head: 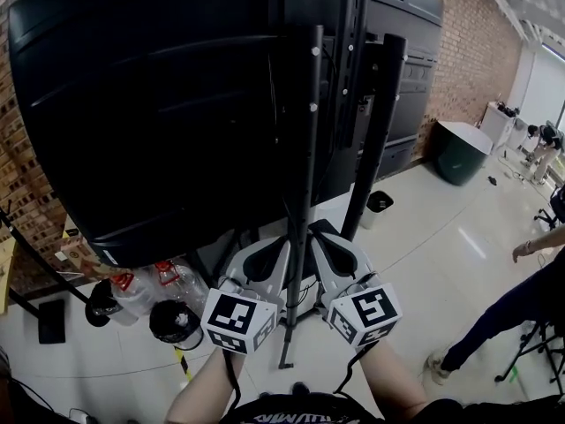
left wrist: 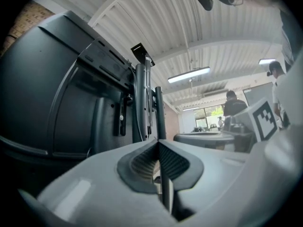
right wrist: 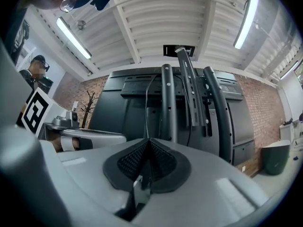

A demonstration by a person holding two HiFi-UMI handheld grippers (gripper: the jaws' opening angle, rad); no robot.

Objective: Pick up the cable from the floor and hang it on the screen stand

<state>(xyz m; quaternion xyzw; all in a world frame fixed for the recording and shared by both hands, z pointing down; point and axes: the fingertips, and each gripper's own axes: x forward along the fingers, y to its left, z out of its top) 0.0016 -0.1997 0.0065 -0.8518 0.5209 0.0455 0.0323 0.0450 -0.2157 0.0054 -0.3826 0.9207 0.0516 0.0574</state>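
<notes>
The big black screen (head: 159, 104) is seen from behind, mounted on its stand (head: 306, 193) of dark upright poles. A thin black cable (head: 275, 148) hangs down the screen's back beside the middle pole. My left gripper (head: 284, 241) and right gripper (head: 316, 232) point up, close on either side of that pole, both with jaws together. In the right gripper view the cable (right wrist: 147, 103) rises from just behind the tip of the right gripper (right wrist: 148, 140); whether it is pinched there does not show. The left gripper (left wrist: 157, 141) has the pole (left wrist: 160, 112) right behind its tip.
Plastic bottles (head: 132, 294) and a black round object (head: 174, 321) lie on the floor by the stand's foot. A small black bin (head: 380, 203) and a green bin (head: 459, 148) stand to the right. A person (head: 521, 303) stands at the right edge, and a brick wall (head: 477, 51) lies behind.
</notes>
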